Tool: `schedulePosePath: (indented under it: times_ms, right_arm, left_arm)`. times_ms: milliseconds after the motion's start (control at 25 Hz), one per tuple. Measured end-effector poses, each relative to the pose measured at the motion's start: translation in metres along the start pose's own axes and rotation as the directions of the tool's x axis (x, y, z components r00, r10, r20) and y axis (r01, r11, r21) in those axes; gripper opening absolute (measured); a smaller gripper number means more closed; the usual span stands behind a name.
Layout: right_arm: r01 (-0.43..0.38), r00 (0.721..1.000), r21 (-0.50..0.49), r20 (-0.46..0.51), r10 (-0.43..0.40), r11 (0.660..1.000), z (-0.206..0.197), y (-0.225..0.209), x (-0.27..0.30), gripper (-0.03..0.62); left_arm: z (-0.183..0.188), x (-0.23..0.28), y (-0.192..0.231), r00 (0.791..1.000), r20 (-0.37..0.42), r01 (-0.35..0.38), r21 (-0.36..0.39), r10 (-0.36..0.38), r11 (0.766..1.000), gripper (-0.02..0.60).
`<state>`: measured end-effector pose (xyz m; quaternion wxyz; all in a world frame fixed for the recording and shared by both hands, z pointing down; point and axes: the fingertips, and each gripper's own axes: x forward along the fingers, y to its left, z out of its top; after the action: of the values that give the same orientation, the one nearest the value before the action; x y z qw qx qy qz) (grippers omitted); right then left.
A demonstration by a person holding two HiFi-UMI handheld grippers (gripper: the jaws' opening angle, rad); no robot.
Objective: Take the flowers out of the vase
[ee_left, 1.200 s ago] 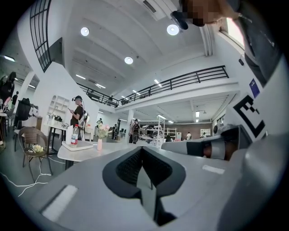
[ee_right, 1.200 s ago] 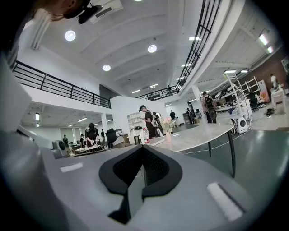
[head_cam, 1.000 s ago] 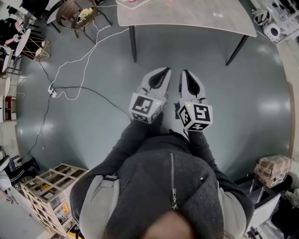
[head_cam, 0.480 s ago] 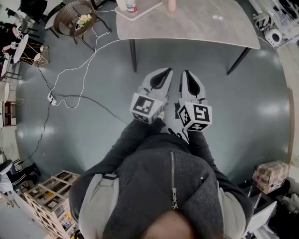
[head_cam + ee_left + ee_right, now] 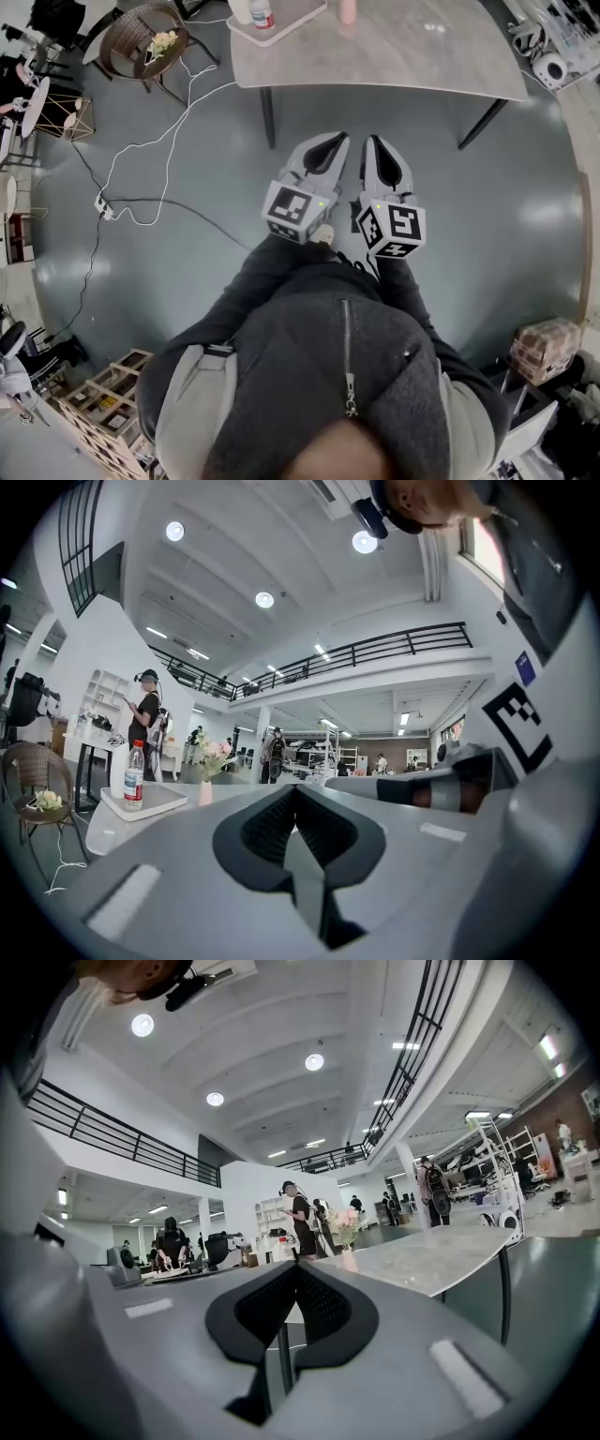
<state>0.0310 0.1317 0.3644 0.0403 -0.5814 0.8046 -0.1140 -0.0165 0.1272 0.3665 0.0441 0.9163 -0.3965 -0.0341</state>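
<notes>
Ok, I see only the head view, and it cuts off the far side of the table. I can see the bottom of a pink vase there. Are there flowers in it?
Observer: Yes. The left gripper view shows the flowers, pink ones, standing upright in the pink vase.
Operator: Good. Does the left gripper hold anything? From above I cannot judge it.
Observer: No. The left gripper is shut, pad against pad, with nothing between them.
Operator: And the right one?
Observer: The right gripper is shut and empty as well.
</notes>
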Motion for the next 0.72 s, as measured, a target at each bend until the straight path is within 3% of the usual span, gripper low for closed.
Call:
schedulePosePath:
  times_ms: [360, 720]
  right_arm:
    - [0.006, 1.000, 0.000, 0.013, -0.006, 1.000, -0.002, 0.003, 0.040, 0.003]
    - [0.010, 1.000, -0.008, -0.018, -0.010, 1.000, -0.006, 0.002, 0.052, 0.003]
  left_arm:
    - [-0.001, 0.020, 0.033, 1.000, 0.000, 0.026, 0.004, -0.026, 1.000, 0.009]
    - [-0.009, 0.021, 0.039, 0.999, -0.027, 0.023, -0.021, -0.023, 1.000, 0.009]
